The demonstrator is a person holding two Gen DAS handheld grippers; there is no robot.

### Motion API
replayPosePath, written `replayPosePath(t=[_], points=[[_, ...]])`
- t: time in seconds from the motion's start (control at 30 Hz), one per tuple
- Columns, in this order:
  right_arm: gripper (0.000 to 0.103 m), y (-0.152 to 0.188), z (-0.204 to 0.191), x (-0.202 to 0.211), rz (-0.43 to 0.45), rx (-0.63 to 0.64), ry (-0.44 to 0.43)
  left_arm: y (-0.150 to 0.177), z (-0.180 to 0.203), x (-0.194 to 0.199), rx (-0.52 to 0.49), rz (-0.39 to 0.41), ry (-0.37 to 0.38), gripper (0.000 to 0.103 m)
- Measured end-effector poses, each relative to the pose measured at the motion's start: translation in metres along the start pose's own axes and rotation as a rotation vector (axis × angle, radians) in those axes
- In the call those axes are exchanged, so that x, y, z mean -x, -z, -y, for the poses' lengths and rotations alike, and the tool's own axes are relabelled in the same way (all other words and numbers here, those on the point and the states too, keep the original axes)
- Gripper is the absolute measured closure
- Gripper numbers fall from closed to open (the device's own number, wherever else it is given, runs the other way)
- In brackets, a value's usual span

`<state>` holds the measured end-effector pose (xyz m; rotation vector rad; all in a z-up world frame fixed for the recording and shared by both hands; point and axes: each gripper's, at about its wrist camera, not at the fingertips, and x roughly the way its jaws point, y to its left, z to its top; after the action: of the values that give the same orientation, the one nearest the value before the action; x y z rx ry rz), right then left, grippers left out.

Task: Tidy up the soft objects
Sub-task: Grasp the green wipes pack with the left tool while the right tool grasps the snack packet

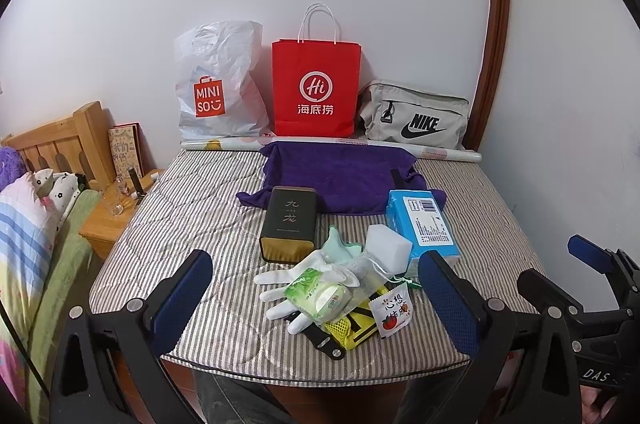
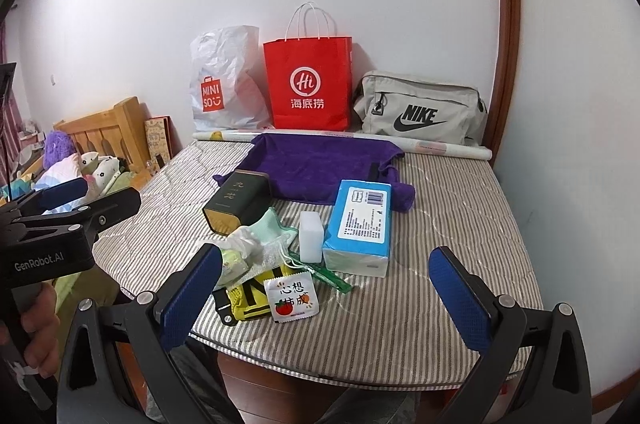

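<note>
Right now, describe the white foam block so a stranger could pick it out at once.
Start at the red paper bag against the wall and come forward over the purple towel to the clutter on the striped mattress. The white foam block touches the blue tissue pack's left side. It alone is plain, unprinted and brick-shaped.

The room is bright with soft, even light. Shadows are faint. Both pictures are round fisheye views with black corners, so the door frame (image 1: pixel 498 23) bends at the edge. The red bag (image 1: pixel 316 87) glows a little. The middle looks sharp.
</note>
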<state>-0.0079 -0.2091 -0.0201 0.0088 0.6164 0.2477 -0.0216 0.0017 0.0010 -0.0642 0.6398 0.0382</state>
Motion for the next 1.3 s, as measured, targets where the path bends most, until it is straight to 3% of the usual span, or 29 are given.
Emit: replayPosePath(t=[0.5, 0.8, 1.03, 1.2, 1.3], points=[[0.001, 0.01, -0.004, -0.051, -0.138, -0.016, -0.066, 0.001, -0.001, -0.03, -0.022, -0.058, -0.003, 0.0], [0.001, 0.028, -0.01, -0.099, -0.263, 0.004, -0.074, 0.011, -0.015, -0.076, -0.038, -0.141, -0.025, 0.0], [0.001, 0.045, 0.002, -0.141, -0.38, -0.039, -0.072, 0.024, -0.039, -0.119, 0.019, -0.226, -0.031, 0.0], [0.001, 0.057, 0.001, -0.154, -0.34, 0.0, -0.101, 0.037, -0.046, -0.15, -0.002, -0.286, -0.087, 0.0], [0.01, 0.065, -0.003, -0.16, -0.323, 0.034, -0.096, 0.041, -0.052, -0.158, 0.003, -0.303, -0.086, 0.0]])
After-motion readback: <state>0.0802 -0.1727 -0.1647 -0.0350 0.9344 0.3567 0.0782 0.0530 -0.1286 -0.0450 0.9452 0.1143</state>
